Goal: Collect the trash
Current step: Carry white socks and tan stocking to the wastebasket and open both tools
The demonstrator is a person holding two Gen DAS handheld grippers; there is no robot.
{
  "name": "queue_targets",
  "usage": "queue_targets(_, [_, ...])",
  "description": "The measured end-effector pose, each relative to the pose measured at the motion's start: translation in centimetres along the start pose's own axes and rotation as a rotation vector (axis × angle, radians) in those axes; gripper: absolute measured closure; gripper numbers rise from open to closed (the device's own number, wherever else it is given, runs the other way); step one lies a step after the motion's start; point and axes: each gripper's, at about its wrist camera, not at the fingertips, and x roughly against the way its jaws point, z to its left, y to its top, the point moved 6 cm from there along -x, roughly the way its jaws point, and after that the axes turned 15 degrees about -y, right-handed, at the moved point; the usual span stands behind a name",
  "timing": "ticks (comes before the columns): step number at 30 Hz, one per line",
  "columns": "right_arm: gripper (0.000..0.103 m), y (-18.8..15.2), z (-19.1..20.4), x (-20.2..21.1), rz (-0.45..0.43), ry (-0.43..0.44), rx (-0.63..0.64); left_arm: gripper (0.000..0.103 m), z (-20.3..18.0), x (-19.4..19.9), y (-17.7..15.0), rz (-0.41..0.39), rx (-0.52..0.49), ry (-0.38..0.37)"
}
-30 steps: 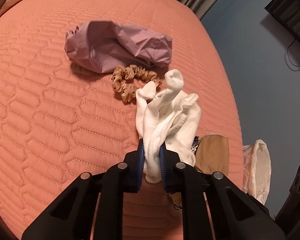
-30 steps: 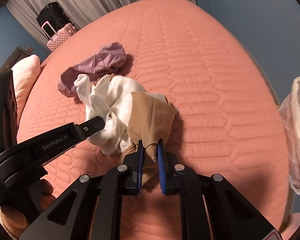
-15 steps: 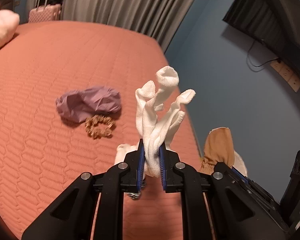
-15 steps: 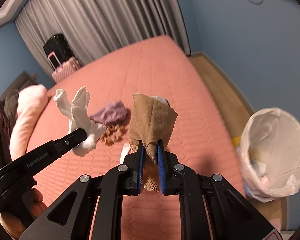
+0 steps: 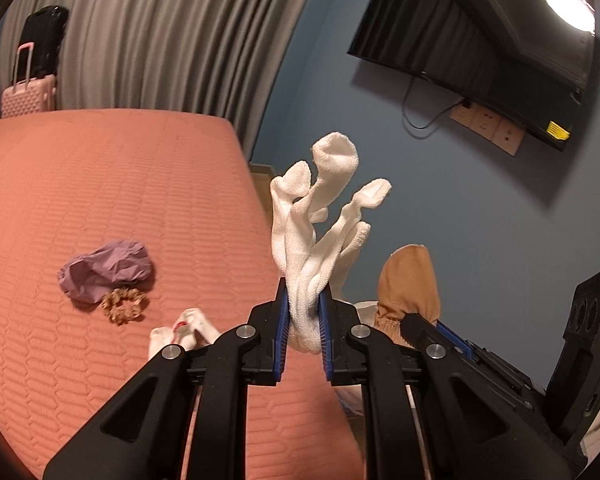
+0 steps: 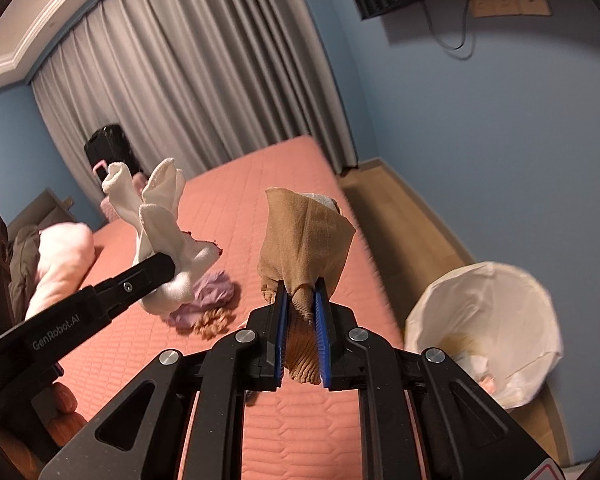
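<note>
My left gripper is shut on a bunch of white socks and holds them up above the bed's right edge; they also show in the right wrist view. My right gripper is shut on a tan stocking, raised in the air; it also shows in the left wrist view. A white-lined trash bin stands on the floor at the lower right of the bed. A crumpled purple cloth, a tan scrunchie and another white sock lie on the bed.
The salmon quilted bed fills the left. Grey curtains and a pink suitcase stand behind it. A wall television hangs on the blue wall. A pink pillow lies at the bed's left.
Both grippers have lifted off the bed with their cloth items and tilted upward. The trash bin has come closer at the right gripper's lower right.
</note>
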Motion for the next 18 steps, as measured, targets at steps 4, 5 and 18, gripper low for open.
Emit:
queue_targets(4, [0.091,1.2,-2.4,1.2,-0.028,-0.027,-0.033,0.089,-2.2,-1.3,0.0,0.012,-0.033,-0.037])
queue_targets(5, [0.091,1.4,-3.1,1.5,-0.036,-0.035,-0.042,0.089,-2.7,-1.6,0.0,0.016,-0.039,-0.045])
queue_targets(18, [0.091,2.6,-11.2,2.1,-0.069,-0.126,-0.12,0.089,-8.2,-6.7,-1.0,0.102,-0.064,-0.168])
